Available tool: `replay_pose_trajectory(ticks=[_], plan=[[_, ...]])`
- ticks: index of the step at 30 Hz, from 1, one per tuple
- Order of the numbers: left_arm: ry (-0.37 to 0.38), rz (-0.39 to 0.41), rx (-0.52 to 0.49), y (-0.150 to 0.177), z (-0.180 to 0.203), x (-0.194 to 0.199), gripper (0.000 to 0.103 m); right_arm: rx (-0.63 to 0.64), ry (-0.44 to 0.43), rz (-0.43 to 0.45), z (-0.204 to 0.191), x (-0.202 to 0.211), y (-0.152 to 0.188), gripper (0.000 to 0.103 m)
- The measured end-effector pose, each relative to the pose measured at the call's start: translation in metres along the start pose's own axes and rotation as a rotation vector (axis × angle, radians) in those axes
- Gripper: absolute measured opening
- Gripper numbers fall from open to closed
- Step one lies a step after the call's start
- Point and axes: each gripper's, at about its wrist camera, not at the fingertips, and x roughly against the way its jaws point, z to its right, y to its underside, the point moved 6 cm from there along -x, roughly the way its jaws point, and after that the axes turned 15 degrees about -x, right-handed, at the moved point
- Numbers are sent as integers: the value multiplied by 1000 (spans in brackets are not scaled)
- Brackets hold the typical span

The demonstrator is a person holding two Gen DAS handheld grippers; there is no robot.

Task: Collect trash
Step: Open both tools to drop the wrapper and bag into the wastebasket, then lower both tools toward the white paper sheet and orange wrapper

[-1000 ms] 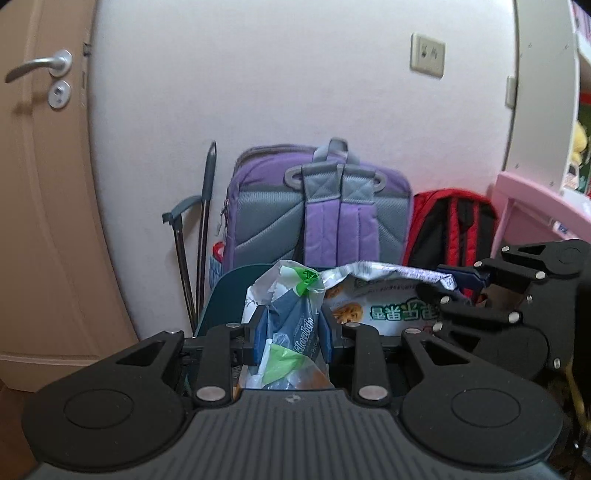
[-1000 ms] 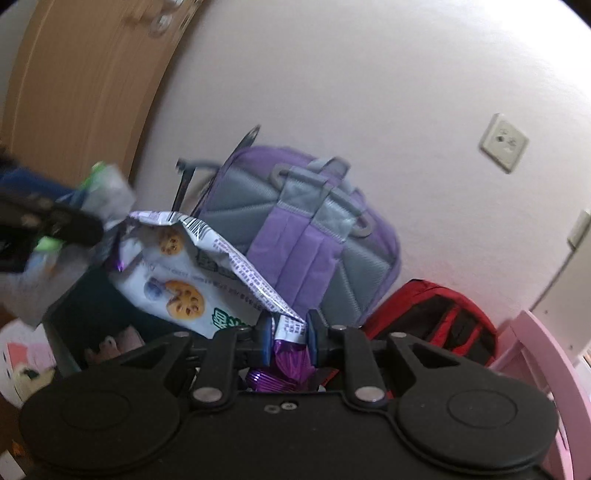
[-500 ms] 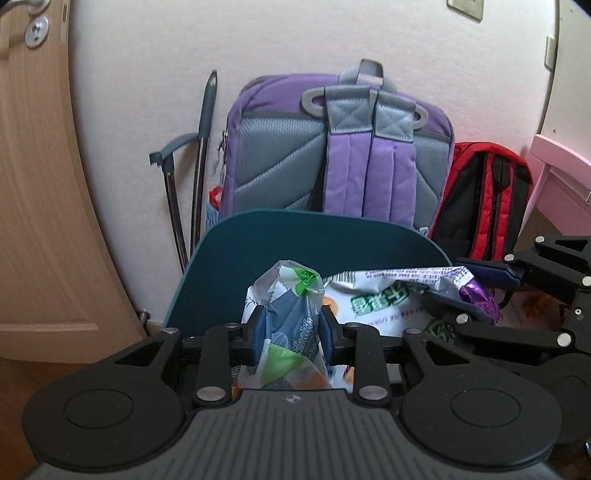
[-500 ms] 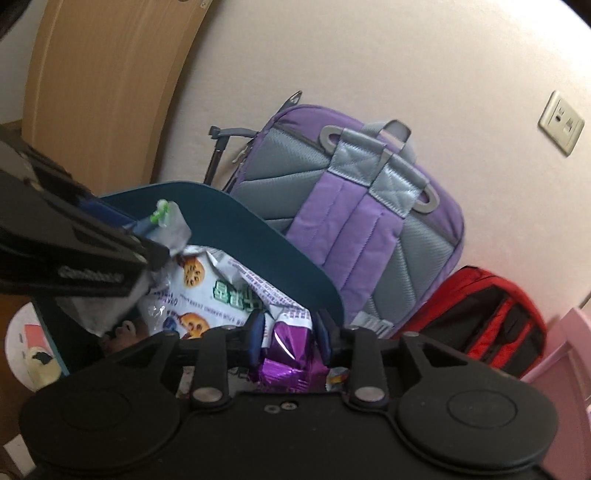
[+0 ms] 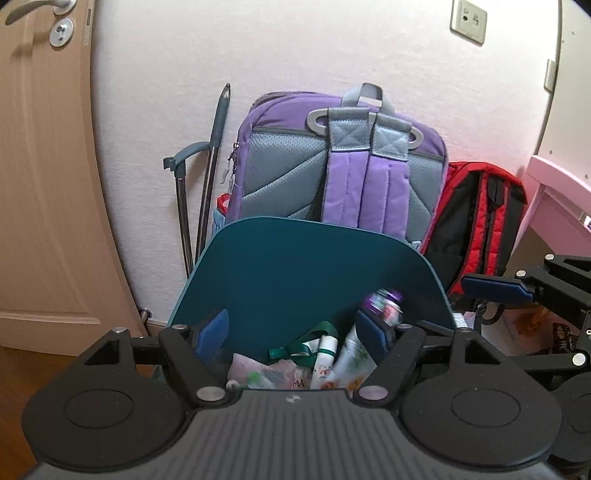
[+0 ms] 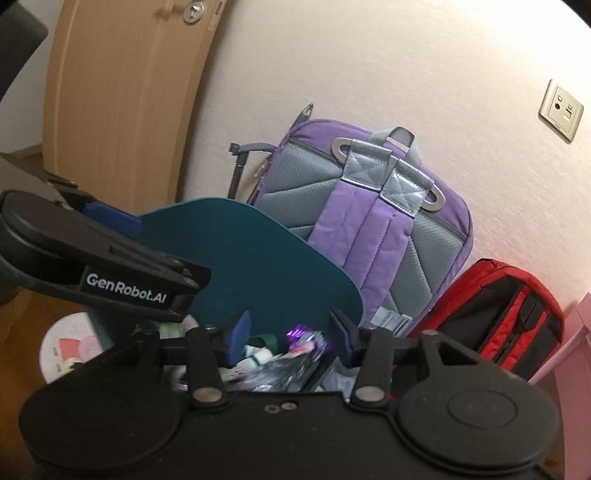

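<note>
Your left claw (image 5: 291,334) is spread wide over the teal bin (image 5: 306,269), its blue pads (image 5: 212,332) well apart with nothing between them. Through that gap you see the trash lying inside the bin: a pale pink wrapper (image 5: 255,373) at the near left, a green-and-white packet (image 5: 321,343) in the middle, and a white snack bag (image 5: 351,363) leaning against the right pad. A purple wrapper (image 5: 382,304) shows blurred just past the right pad, inside the bin near its right wall; you cannot tell whether it is at rest. Your right claw (image 6: 291,334) is likewise spread open and empty, poised over the bin's right side, and its own camera shows the purple wrapper (image 6: 301,336) blurred between and beyond its pads, touching neither, above a crinkled silver bag (image 6: 280,369). From the left camera only one blue pad (image 5: 495,290) of the right claw shows, beyond the bin's right rim. From the right camera the left claw's black body crosses in front of the bin's left side. The bin stands on the floor, with its tall back wall toward the room wall. Behind the bin a purple backpack (image 5: 340,162) leans on the wall, straps facing you; a red backpack (image 5: 484,218) sits just beside it on the right, and a grey-handled stick (image 5: 214,155) leans on the wall to its left. A wooden door (image 5: 40,177) stands at the far left, a pink piece of furniture (image 5: 557,206) at the right edge, and a wall socket (image 5: 468,16) is set high above.
</note>
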Motion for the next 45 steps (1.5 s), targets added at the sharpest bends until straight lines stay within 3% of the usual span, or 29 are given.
replay_pose_trajectory(ticks=[14,27,32,34,36,39,45], plan=[[-3,33,-51,23,11,94,83,-27,-80,-5,-21,82,19,49],[34,30,-48,90,-3,160,84,-51,-193,1,-55,131,46,49],[37,35,-25,125,-18,174,84,-48,-275,-14,-79,135,62,49],[18,34,-6,143,-28,176,88,-45,-319,-26,-91,135,70,49],[11,31,10,162,-39,176,100,-40,-364,-41,-104,132,80,49],[-4,33,44,193,-57,170,103,-38,-433,-86,-124,120,96,49],[-36,-66,120,266,-101,131,103,-43,-509,-223,-165,68,141,49]])
